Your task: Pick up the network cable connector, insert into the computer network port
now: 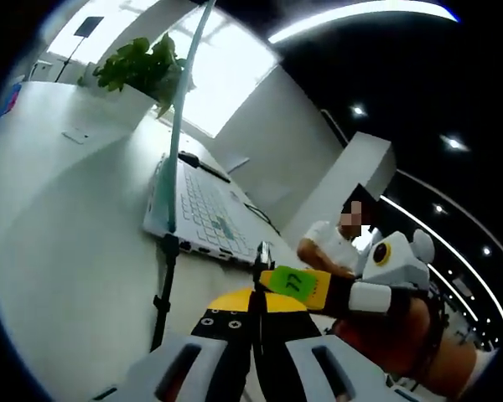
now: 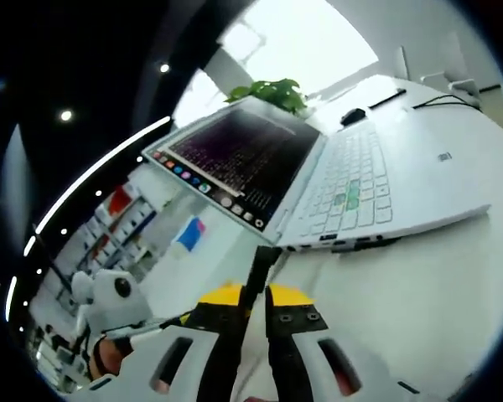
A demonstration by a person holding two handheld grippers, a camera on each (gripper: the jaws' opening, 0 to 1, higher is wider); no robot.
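left claw (image 1: 253, 331) pinched on black cable (image 1: 165, 289) | right claw (image 2: 253, 322) clamped on connector (image 2: 262, 261) | laptop (image 2: 360, 188) side ports (image 2: 350, 243) just ahead | my plan: square plug to port, ease in straight

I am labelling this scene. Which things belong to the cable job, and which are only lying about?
For the job:
- cable, held in the left gripper
- cable plug
- right gripper
- laptop
- side ports

Lying about:
- plant
- mouse
- white table

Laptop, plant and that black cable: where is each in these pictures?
Laptop (image 2: 352, 188): right gripper view, on its keyboard.
Plant (image 1: 142, 67): left gripper view, on its leaves.
Black cable (image 1: 163, 293): left gripper view, on its hanging stretch.
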